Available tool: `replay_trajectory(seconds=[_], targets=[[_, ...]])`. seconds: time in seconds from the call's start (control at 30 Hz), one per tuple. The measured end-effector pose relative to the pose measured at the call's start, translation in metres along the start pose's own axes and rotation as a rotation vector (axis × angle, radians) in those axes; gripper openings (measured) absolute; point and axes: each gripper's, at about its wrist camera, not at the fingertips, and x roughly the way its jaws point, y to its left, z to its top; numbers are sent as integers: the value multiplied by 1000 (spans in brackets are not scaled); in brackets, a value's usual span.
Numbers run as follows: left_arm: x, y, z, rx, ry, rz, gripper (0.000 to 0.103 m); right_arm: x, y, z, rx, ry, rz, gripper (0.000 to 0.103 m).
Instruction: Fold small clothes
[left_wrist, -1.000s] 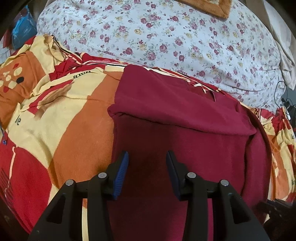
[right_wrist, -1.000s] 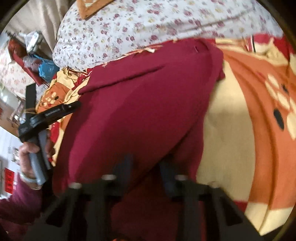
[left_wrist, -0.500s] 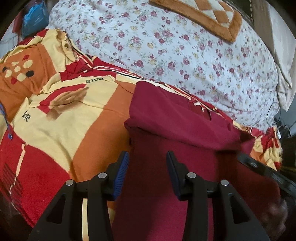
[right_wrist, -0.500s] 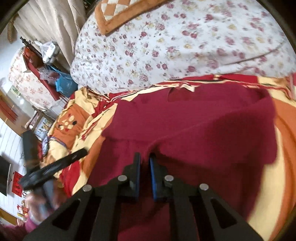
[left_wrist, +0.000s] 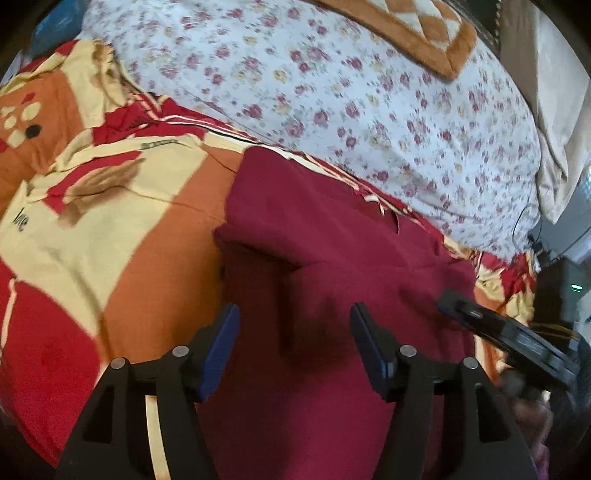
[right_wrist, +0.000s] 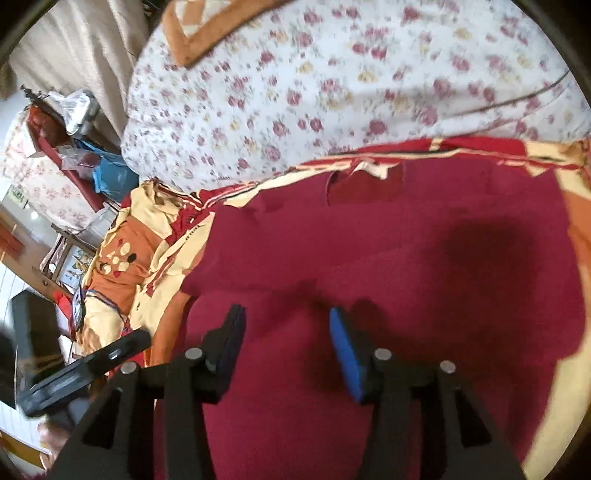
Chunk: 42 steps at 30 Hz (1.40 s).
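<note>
A dark red garment (left_wrist: 332, 236) lies on the bed with its far part folded over in a raised flap; it also fills the right wrist view (right_wrist: 406, 236). My left gripper (left_wrist: 291, 328) is open and empty, hovering over the garment's near left part. My right gripper (right_wrist: 284, 325) is open and empty over the garment's near part. The right gripper's body shows at the right of the left wrist view (left_wrist: 509, 339), and the left gripper's body shows at the lower left of the right wrist view (right_wrist: 85, 369).
An orange, red and cream blanket (left_wrist: 92, 229) covers the bed under the garment. A white floral quilt (left_wrist: 332, 85) is piled behind it. Furniture with bags and clutter (right_wrist: 66, 133) stands beside the bed at the left.
My right gripper was shut on the red garment and carried its edge over; it has now opened and let go. My left gripper stayed open and opened wider.
</note>
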Motion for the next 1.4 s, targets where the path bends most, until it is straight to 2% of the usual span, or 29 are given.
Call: replay_trajectory(seconds=[0.1, 0.2, 0.3, 0.4, 0.6, 0.73, 0.8, 0.9, 1.0, 1.1, 1.23, 1.4], targets=[[21, -12, 0, 42, 6, 68, 53, -23, -9, -15, -2, -2, -19, 50], [37, -20, -2, 61, 30, 100, 53, -40, -18, -29, -9, 4, -48, 50], [42, -24, -5, 73, 10, 141, 50, -50, -31, -43, -11, 17, -88, 50], [42, -25, -6, 73, 0, 151, 45, -53, -45, -55, 11, 37, -108, 50], [38, -26, -6, 77, -4, 155, 36, -55, -59, -67, 85, 28, -71, 51], [37, -33, -9, 102, -1, 148, 23, -55, -56, -66, 81, 25, -78, 53], [34, -38, -11, 130, -11, 145, 10, -57, -55, -66, 75, 22, -86, 55], [28, -52, -11, 225, -30, 141, 3, -63, -56, -64, 66, 5, -110, 59], [7, -60, 6, 232, -76, 65, 3, -73, -62, -61, 71, -20, -138, 59], [-19, -55, 36, 155, -144, -11, 3, -84, -74, -55, 112, -52, -143, 59], [-28, -49, 56, 117, -172, -9, 3, -94, -93, -48, 189, -98, -124, 61], [-16, -49, 53, 120, -131, -3, 3, -90, -113, -38, 288, -140, -104, 64]])
